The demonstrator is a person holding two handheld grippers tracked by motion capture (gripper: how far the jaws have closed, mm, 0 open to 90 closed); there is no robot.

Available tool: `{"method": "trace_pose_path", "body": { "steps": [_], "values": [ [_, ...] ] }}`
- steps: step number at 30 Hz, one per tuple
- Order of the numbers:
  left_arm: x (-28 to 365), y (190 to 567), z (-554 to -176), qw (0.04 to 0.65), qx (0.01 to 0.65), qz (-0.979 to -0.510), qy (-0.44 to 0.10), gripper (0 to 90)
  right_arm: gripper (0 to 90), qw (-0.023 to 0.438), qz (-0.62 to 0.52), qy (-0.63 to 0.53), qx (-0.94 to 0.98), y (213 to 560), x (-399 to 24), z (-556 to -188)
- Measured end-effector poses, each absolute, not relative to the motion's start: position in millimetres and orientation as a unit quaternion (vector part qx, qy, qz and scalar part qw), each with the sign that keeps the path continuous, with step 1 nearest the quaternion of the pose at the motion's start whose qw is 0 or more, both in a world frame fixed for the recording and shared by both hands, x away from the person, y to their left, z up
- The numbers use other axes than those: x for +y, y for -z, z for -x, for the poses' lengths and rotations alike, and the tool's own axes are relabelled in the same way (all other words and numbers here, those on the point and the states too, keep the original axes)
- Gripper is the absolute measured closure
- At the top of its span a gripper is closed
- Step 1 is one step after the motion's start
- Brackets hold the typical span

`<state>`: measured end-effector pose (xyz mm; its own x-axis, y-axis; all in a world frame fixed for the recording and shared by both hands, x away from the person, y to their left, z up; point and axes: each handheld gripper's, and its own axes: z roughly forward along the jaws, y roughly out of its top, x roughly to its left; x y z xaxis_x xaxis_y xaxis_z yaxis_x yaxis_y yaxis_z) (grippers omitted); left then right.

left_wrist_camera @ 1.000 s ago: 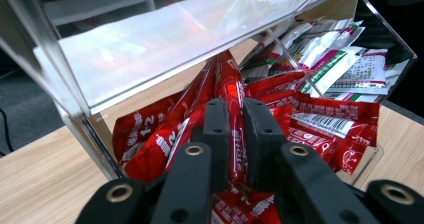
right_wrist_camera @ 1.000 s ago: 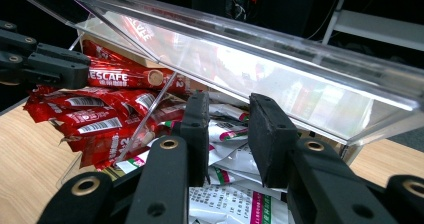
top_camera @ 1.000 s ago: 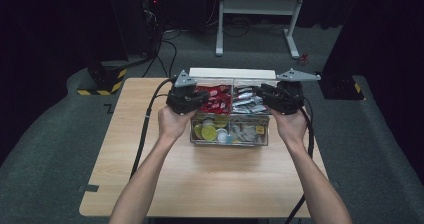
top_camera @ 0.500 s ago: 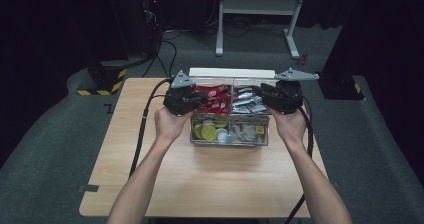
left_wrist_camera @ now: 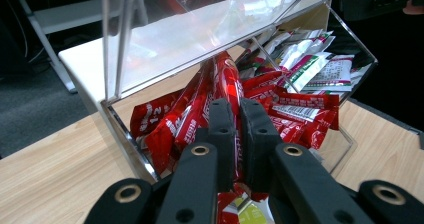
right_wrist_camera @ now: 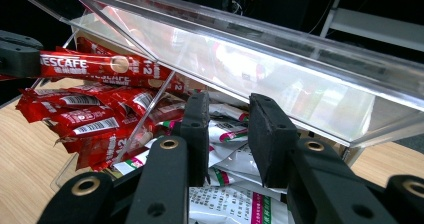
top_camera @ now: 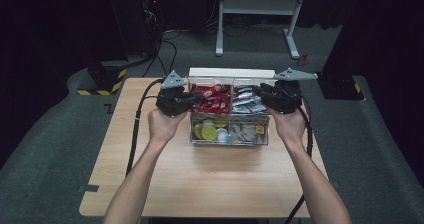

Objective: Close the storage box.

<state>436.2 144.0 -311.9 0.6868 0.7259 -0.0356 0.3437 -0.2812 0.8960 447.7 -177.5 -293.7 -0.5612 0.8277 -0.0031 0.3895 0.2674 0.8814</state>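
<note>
The clear acrylic organiser box (top_camera: 228,119) sits in the middle of the bench (top_camera: 200,184), toward its far edge, with its lid (top_camera: 231,74) swung up and standing open at the back. Its rear left compartment is packed with red coffee sachets (top_camera: 210,98); the rear right one holds white and silver sachets (top_camera: 246,101); the front compartments carry yellow and white round capsules (top_camera: 210,131) and some small packets.

One red sachet (left_wrist_camera: 226,91) is pinched between the jaws of your left tool (left_wrist_camera: 238,129). The jaws are pressed nearly together on it, and the sachet stands up out of the pile with its long axis running away from the tool, up toward the lid. In the right gripper view the same sachet (right_wrist_camera: 100,66) shows lifted and lying across the top of the red heap, held at its end.

Your right tool (right_wrist_camera: 229,129) is spread, with nothing between its jaws, poised just over the white sachets (right_wrist_camera: 230,134) at the box's right end. You hold each tool at an outer end of the box, left tool (top_camera: 176,100) over the red compartment and right tool (top_camera: 280,95) over the white.

The likely next move is to draw the red sachet clear. It must come up and toward your left; the lid slopes close above it, so there is little room to lift straight up.
</note>
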Motion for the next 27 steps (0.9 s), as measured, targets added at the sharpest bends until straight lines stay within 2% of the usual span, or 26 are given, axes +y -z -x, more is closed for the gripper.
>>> {"method": "trace_pose_path", "body": {
  "steps": [27],
  "values": [
    [165.7, 308.5, -415.3, 0.510, 0.335, -0.771, -0.181, 85.6, 69.5, 0.239, -0.406, -0.450, 0.758, 292.7, -176.4, -447.3]
  ]
}}
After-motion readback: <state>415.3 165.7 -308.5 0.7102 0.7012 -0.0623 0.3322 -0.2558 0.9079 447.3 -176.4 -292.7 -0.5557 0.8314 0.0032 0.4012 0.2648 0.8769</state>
